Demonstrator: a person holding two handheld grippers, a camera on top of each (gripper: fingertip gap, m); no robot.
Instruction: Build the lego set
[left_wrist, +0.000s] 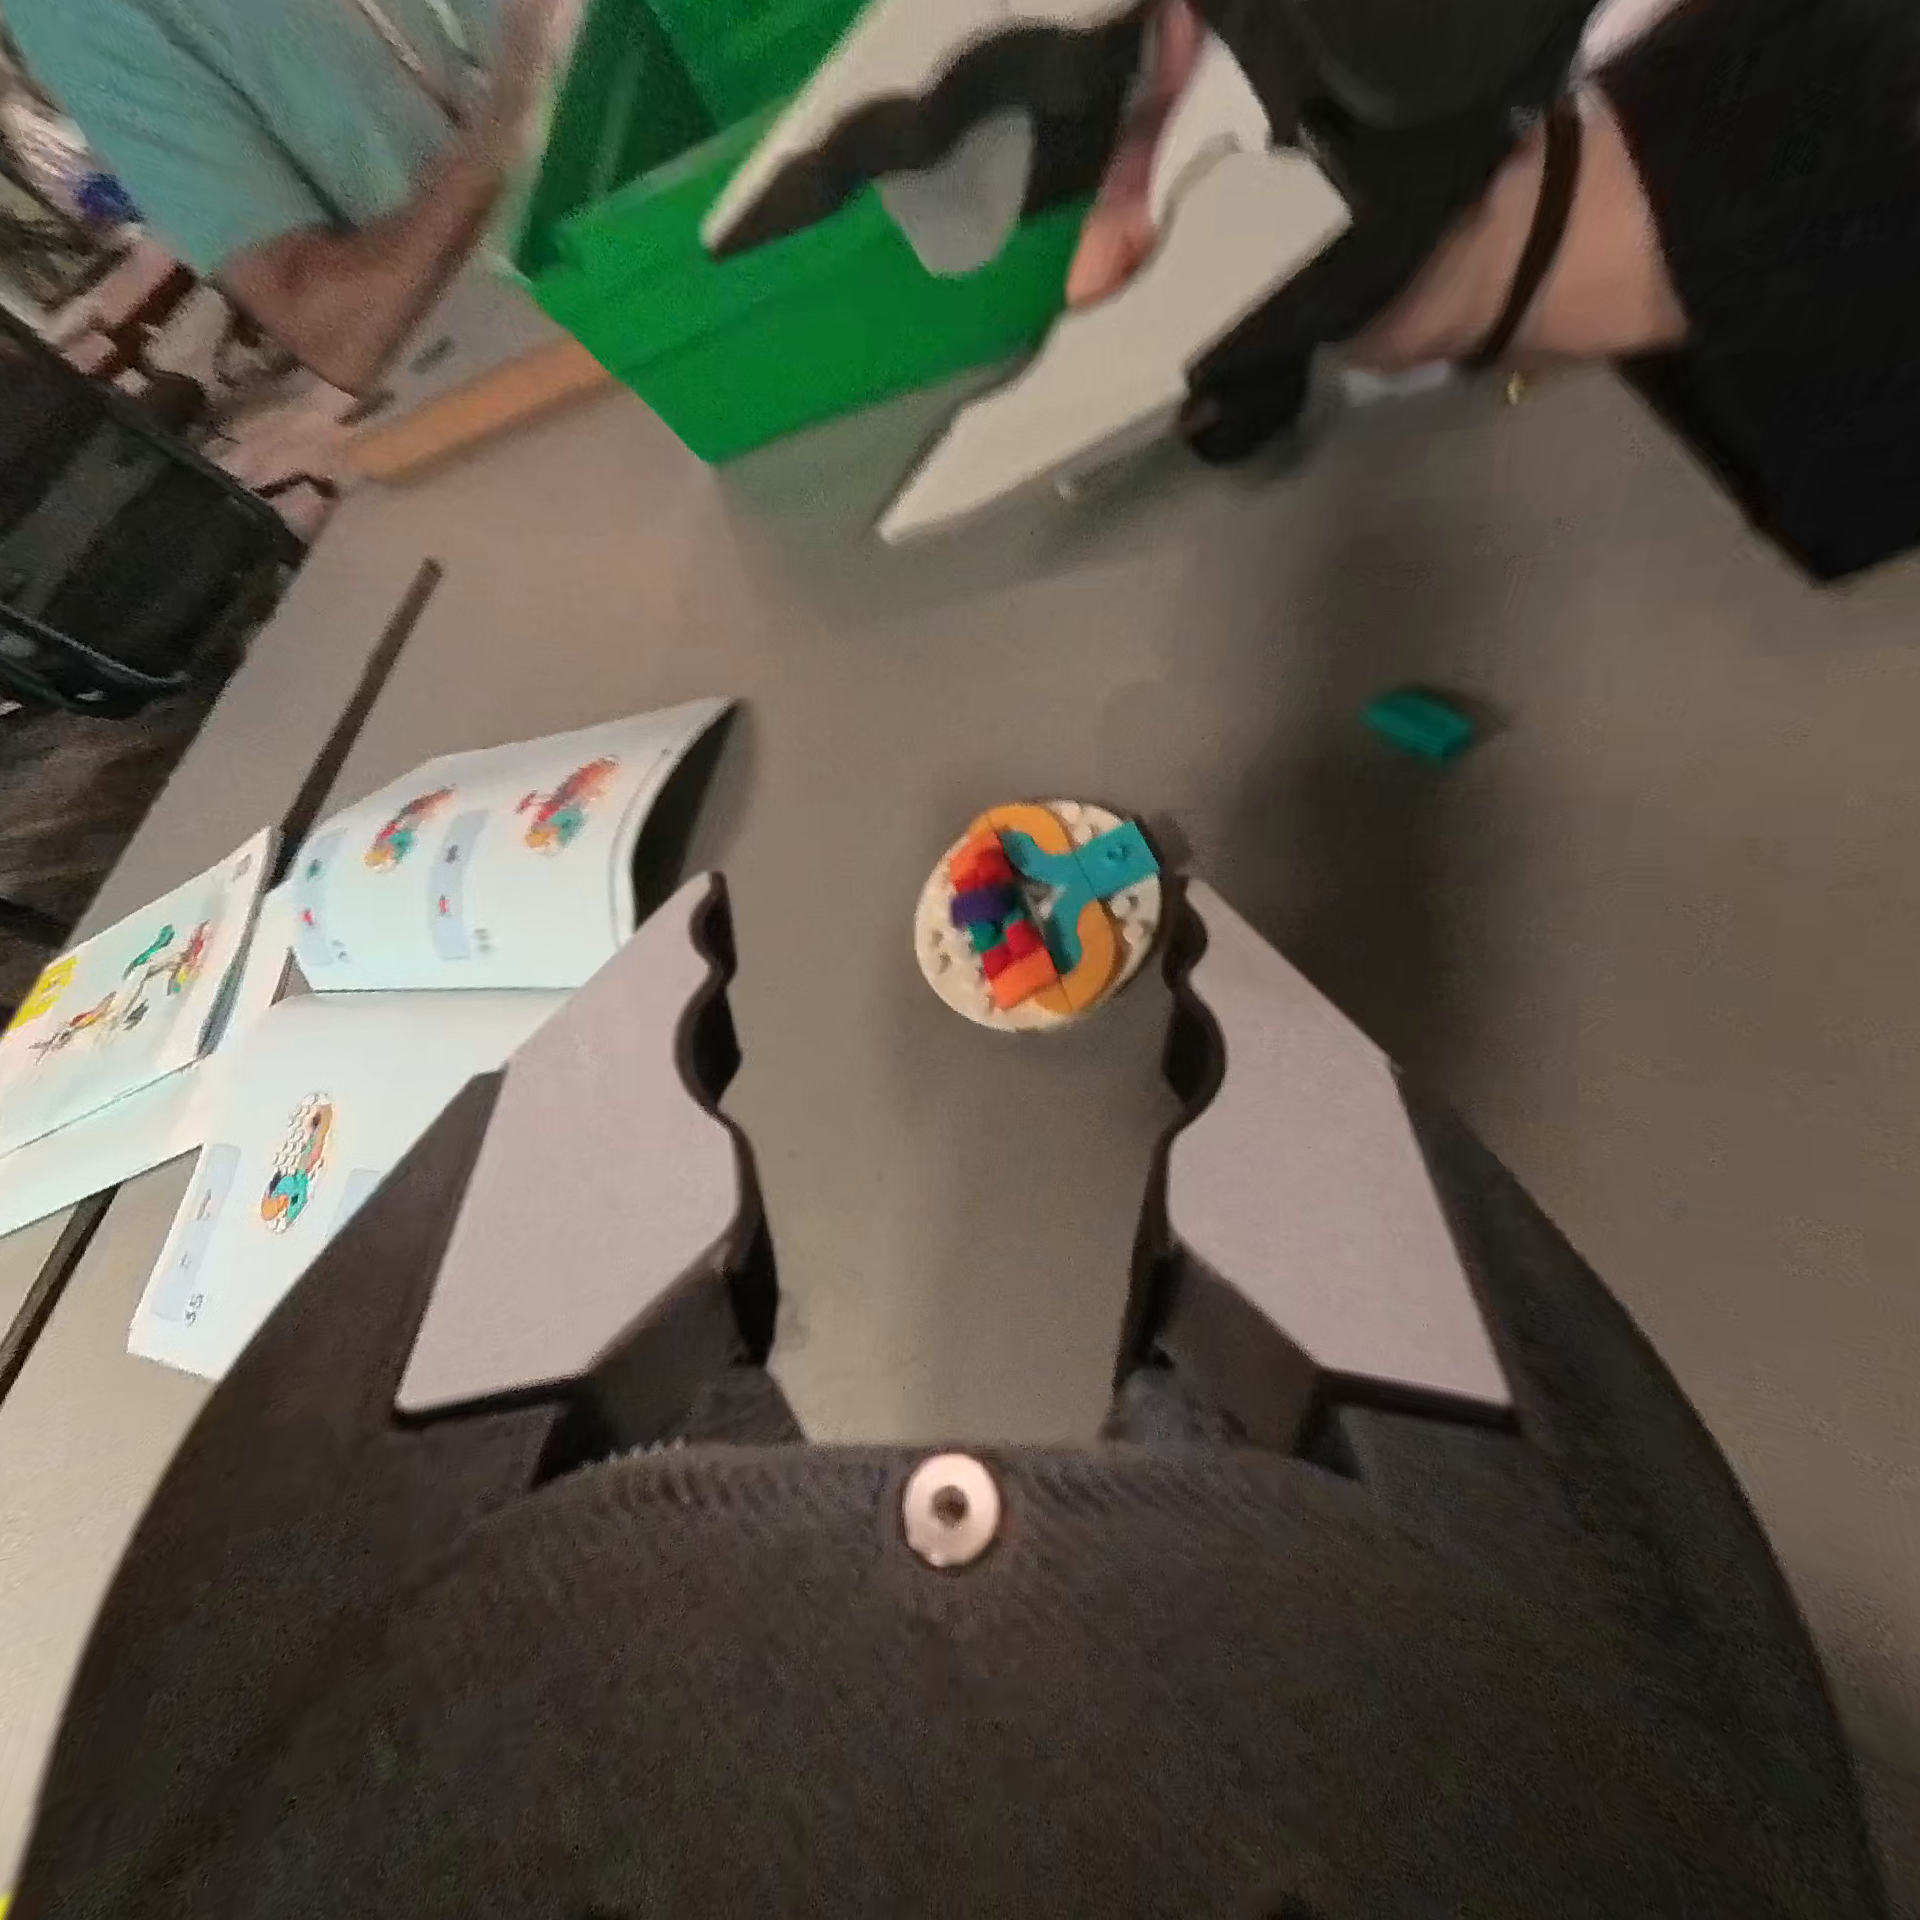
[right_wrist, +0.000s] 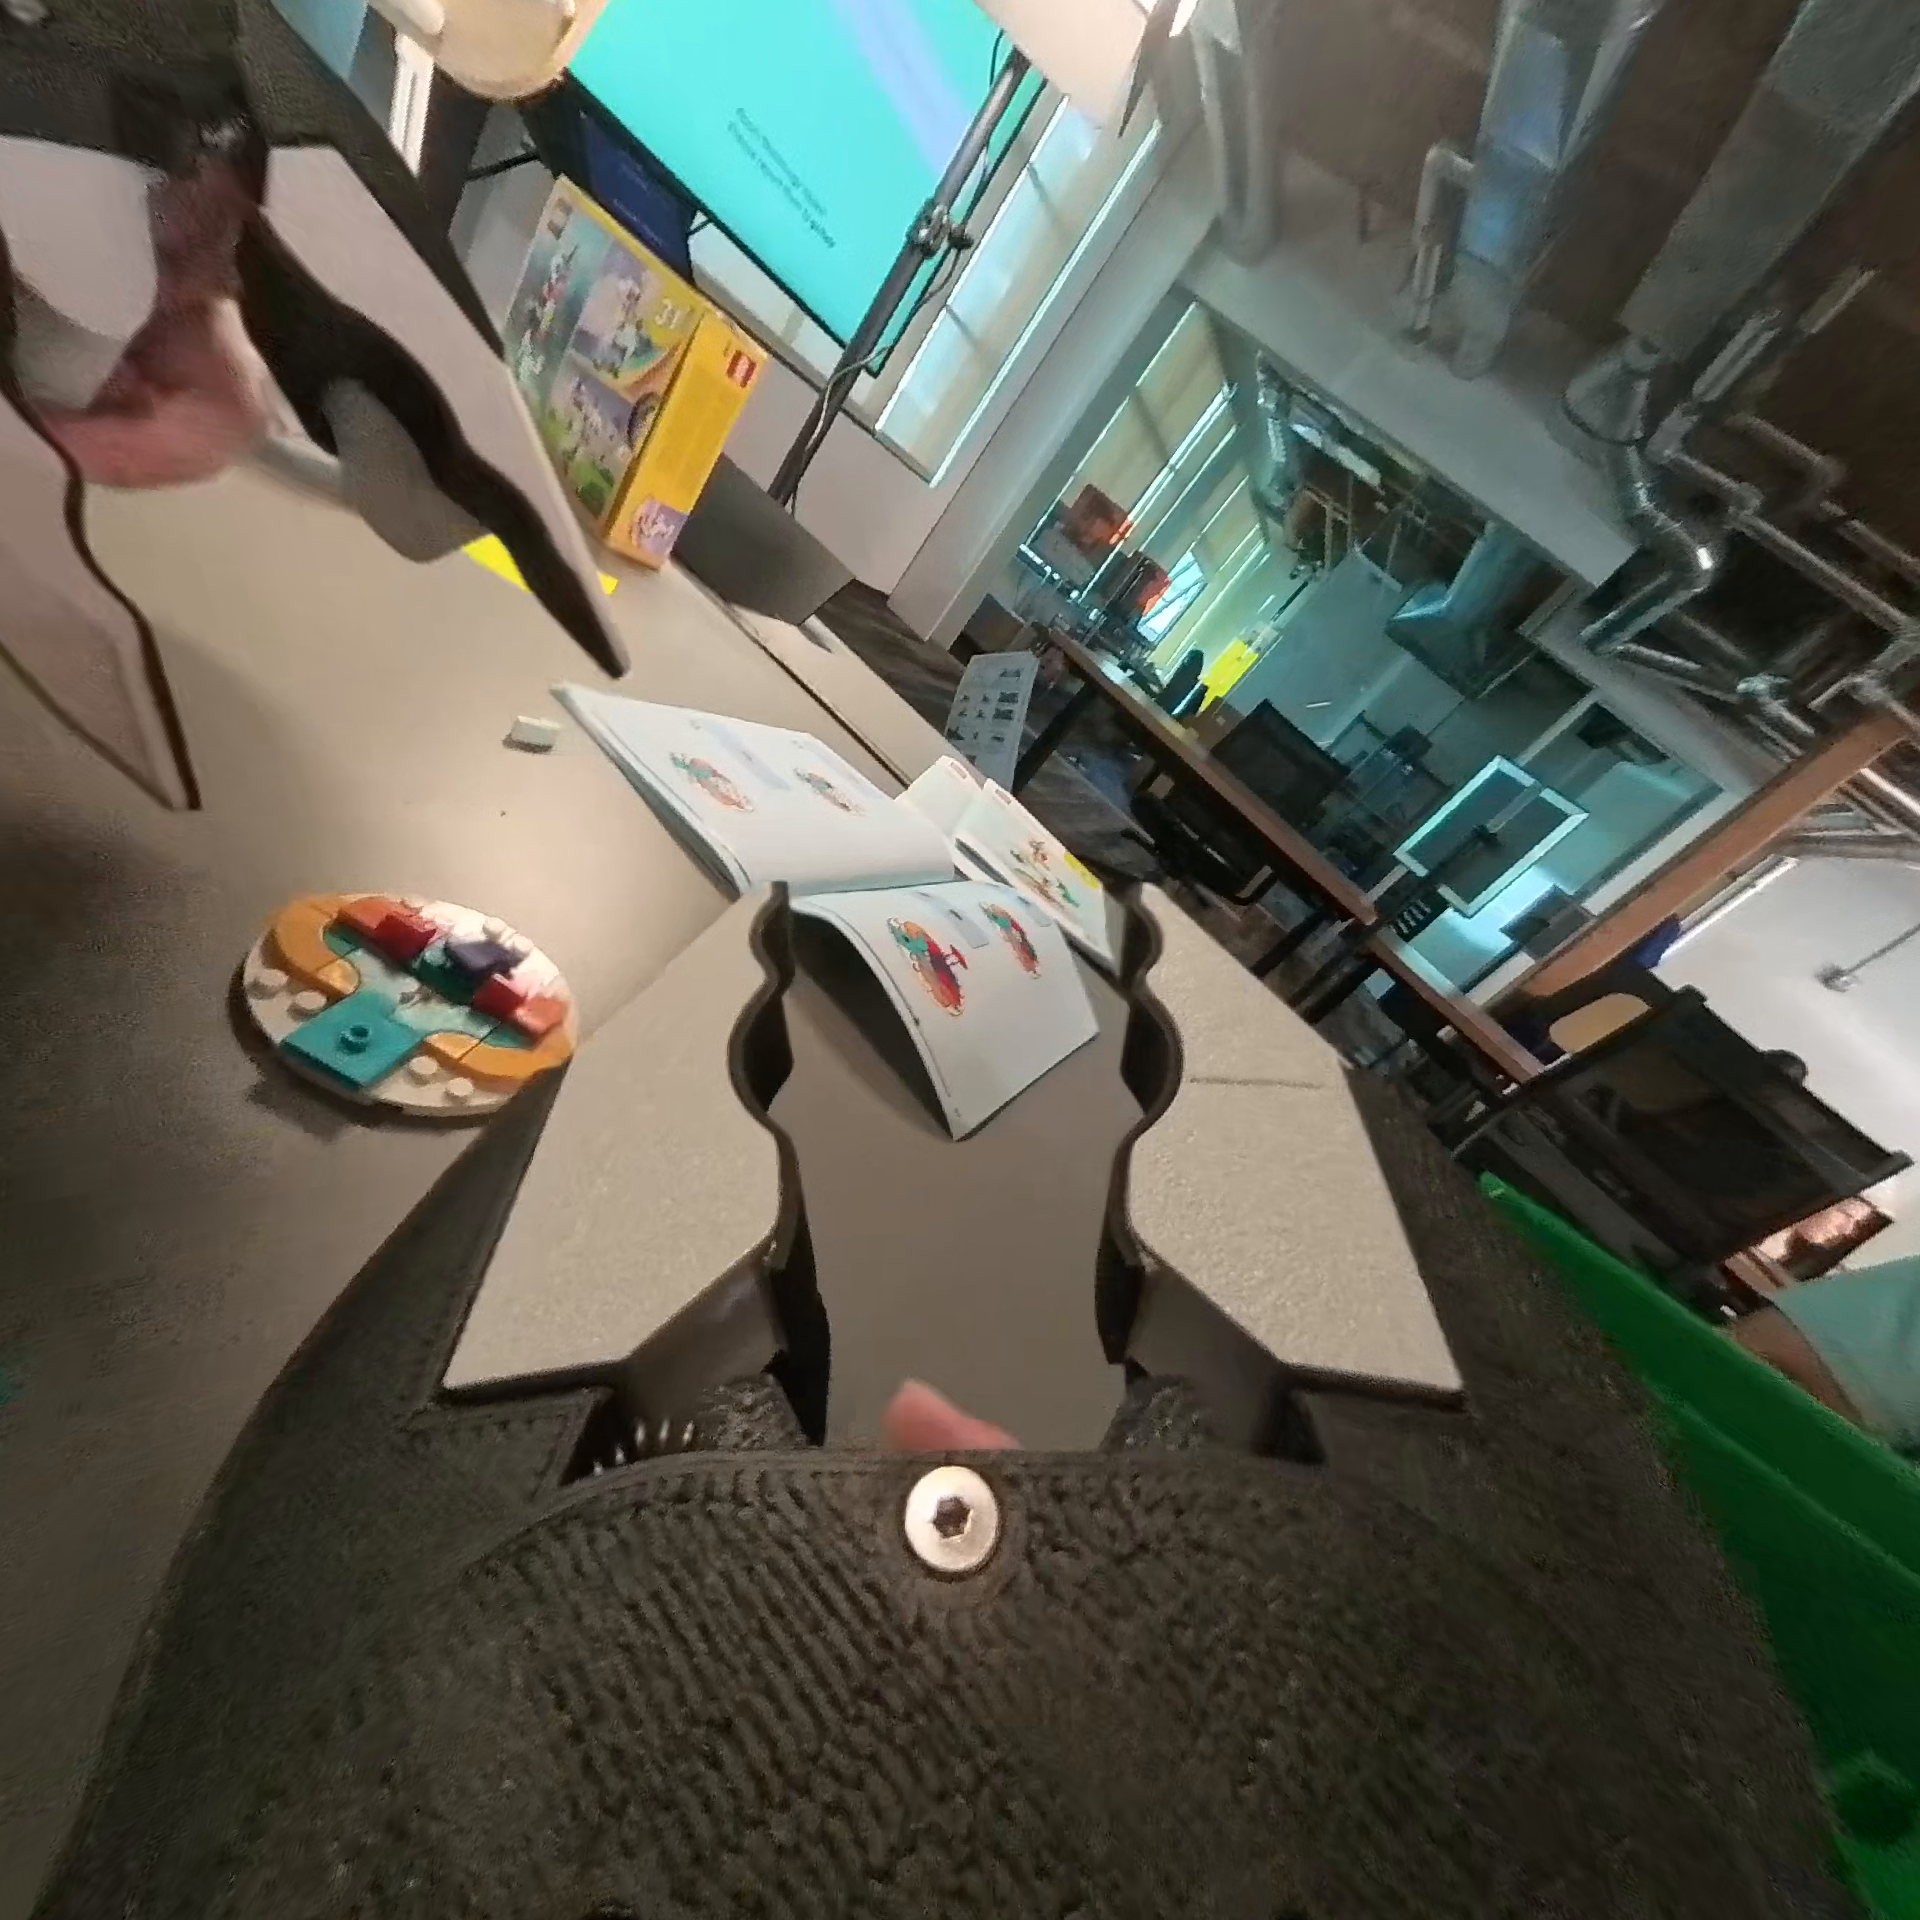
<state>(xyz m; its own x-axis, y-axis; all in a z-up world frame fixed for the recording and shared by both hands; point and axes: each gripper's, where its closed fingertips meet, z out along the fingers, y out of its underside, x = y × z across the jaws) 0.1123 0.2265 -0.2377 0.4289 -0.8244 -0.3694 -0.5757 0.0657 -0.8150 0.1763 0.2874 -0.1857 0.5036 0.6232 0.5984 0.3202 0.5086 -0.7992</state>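
A round white lego plate (left_wrist: 1039, 912) with orange, teal, red and purple pieces on it lies on the grey table. It also shows in the right wrist view (right_wrist: 407, 1003). My left gripper (left_wrist: 951, 899) is open and empty, above the table, with the plate just beyond and between its fingertips. My right gripper (right_wrist: 951, 914) is open and empty, to the right of the plate, pointing at the open instruction booklet (right_wrist: 935, 987). A loose teal brick (left_wrist: 1418, 724) lies right of the plate. The right gripper shows far off in the left wrist view (left_wrist: 987, 260), held in a hand.
Instruction booklets (left_wrist: 343, 935) lie at the left. A green bin (left_wrist: 790, 301) stands at the back. A yellow lego box (right_wrist: 644, 384) and a small white piece (right_wrist: 532, 730) sit on the table. A person stands behind the table. The loose teal brick (left_wrist: 1418, 724) is about 8 centimeters from my left fingertips.
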